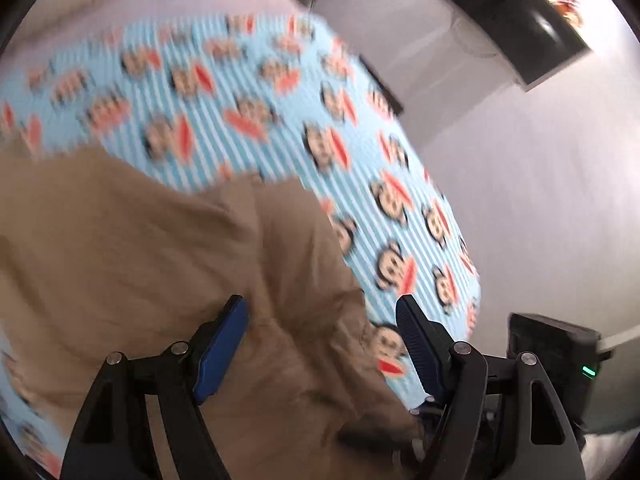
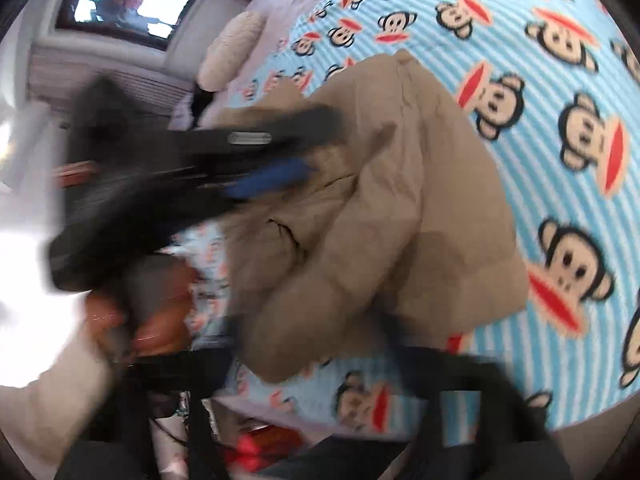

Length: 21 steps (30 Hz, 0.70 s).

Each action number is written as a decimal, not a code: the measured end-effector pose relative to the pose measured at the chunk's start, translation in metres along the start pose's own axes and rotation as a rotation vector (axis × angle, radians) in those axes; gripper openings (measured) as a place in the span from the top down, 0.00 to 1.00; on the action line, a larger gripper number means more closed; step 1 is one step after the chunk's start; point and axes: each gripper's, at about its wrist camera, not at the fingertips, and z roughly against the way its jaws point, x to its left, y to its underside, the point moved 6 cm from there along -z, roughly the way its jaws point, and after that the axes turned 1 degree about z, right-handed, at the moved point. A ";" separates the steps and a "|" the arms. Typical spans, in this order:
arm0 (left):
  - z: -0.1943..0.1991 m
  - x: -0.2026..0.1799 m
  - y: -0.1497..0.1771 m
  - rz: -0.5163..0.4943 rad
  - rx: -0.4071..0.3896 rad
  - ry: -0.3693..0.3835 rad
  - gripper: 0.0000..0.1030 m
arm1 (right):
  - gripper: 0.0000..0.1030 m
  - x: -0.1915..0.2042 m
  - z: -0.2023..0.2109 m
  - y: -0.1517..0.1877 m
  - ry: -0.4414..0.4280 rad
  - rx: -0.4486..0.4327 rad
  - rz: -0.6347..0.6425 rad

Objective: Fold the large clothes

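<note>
A brown padded jacket lies crumpled on a bed with a blue striped monkey-print sheet. My left gripper hangs open just above the jacket's right edge, with brown cloth under the gap and its blue pads clear of it. In the right wrist view the jacket fills the middle, and the left gripper reaches over its left part, blurred. My right gripper is only a black smear at the bottom, near the jacket's lower edge. Its jaws cannot be made out.
A white fluffy pillow lies at the bed's far side below a window. A pale sleeve and blurred orange shapes sit at the left. The bed edge drops to a grey floor; a black device with a green light stands there.
</note>
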 end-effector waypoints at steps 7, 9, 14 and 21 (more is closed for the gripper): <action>0.058 0.143 -0.004 0.117 -0.162 -0.345 0.26 | 0.87 -0.032 -0.001 0.002 0.209 -0.022 0.002; 0.049 0.175 0.005 0.202 -0.126 -0.344 0.26 | 0.87 -0.051 0.002 0.010 0.229 -0.020 -0.030; 0.022 0.193 0.008 0.293 -0.108 -0.254 0.26 | 0.86 -0.058 0.020 0.017 0.207 -0.040 -0.092; 0.017 0.190 0.011 0.282 -0.106 -0.232 0.26 | 0.26 -0.006 0.099 -0.017 0.064 -0.217 -0.030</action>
